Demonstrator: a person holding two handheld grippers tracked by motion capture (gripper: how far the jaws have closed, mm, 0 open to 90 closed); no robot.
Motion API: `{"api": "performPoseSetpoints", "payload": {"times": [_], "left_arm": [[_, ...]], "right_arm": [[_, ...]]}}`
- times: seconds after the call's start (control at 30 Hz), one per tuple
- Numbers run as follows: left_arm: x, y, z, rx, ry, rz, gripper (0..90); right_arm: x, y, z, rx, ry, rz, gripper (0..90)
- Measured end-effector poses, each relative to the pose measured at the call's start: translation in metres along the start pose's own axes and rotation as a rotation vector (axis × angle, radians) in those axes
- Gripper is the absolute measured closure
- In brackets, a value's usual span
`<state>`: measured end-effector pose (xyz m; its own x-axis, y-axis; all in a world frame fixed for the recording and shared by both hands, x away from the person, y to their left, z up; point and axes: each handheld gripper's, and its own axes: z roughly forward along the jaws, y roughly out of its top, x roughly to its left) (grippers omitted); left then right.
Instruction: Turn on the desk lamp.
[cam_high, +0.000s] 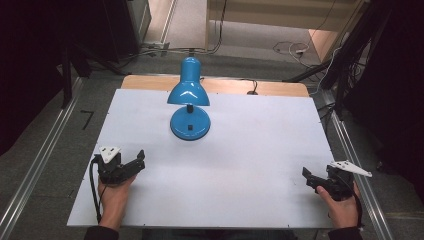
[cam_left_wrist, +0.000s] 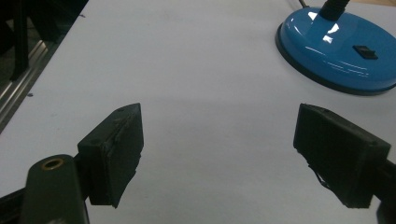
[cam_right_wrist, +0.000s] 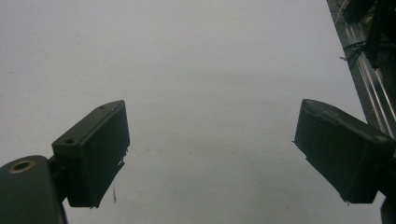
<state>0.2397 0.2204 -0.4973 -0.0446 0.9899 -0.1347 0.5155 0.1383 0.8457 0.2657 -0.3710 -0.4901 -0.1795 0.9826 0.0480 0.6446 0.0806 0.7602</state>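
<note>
Both claws, left claw (cam_left_wrist: 219, 154) and right claw (cam_right_wrist: 212, 154), gape wide, holding nothing.

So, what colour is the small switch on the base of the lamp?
Black; the switch on the blue lamp base shows best in the left gripper view.

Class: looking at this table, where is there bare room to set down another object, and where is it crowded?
Bare board spreads right of the lamp to the far right corner, and along the near edge between the left gripper and right gripper, both open. Another free patch lies left of the lamp. The only crowded spot is around the lamp base, far centre-left.
</note>
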Motion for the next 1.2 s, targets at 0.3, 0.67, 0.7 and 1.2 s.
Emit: {"api": "performPoseSetpoints", "payload": {"times": [0.3, 0.67, 0.7, 1.2], "left_arm": [[-0.008, 0.004, 0.005, -0.011, -0.022, 0.007, 16.5], [-0.017, 0.010, 0.015, -0.008, -0.041, -0.001, 17.1], [-0.018, 0.010, 0.016, -0.006, -0.044, -0.001, 17.1], [-0.029, 0.017, 0.028, -0.003, -0.061, 0.015, 17.2]], "right_arm": [[0.003, 0.000, 0.003, 0.017, 0.010, -0.011, 8.7], [0.005, 0.000, 0.001, 0.003, 0.032, -0.010, 8.7], [0.005, 0.000, 0.001, 0.003, 0.032, -0.010, 8.7], [0.005, 0.001, 0.001, 0.000, 0.043, -0.011, 8.7]]}}
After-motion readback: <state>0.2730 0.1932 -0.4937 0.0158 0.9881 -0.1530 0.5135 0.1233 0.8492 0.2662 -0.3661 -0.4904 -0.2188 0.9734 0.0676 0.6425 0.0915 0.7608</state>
